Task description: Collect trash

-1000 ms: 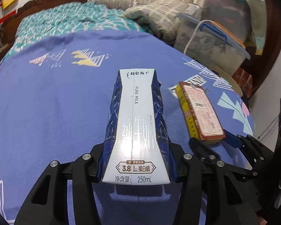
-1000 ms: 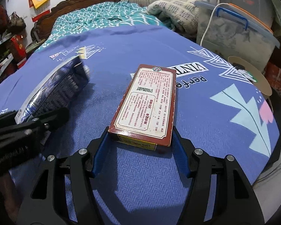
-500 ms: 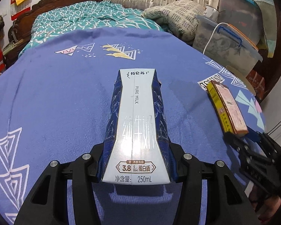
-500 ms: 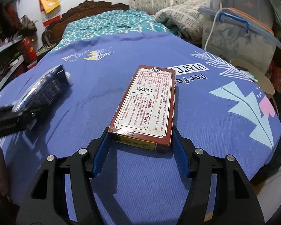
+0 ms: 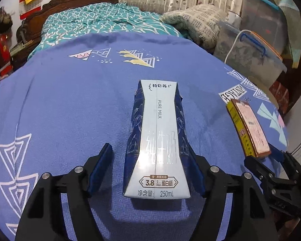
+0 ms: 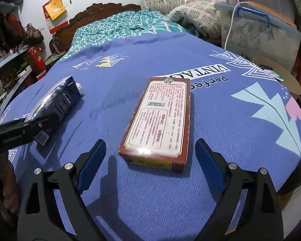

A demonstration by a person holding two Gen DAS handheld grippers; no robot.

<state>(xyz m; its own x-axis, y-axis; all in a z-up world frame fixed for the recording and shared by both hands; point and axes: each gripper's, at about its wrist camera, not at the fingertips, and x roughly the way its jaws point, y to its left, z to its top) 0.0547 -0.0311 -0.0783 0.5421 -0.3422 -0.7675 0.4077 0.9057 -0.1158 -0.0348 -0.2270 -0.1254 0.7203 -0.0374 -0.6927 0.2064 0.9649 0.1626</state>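
A blue and white 250 mL milk carton lies on the blue bedspread between the fingers of my left gripper. That gripper is open, with a gap on the carton's left side. A flat red and yellow box lies on the bedspread between the fingers of my right gripper, which is open with gaps on both sides. The box also shows in the left wrist view, and the carton in the right wrist view.
A clear plastic storage bin with a white cable stands at the right of the bed. A folded blanket and a teal quilt lie at the far end. The bed edge drops off to the right. Cluttered shelves stand at left.
Both grippers have opened and let go: the carton and the box now rest on the bedspread. Both grippers sit a little further back.
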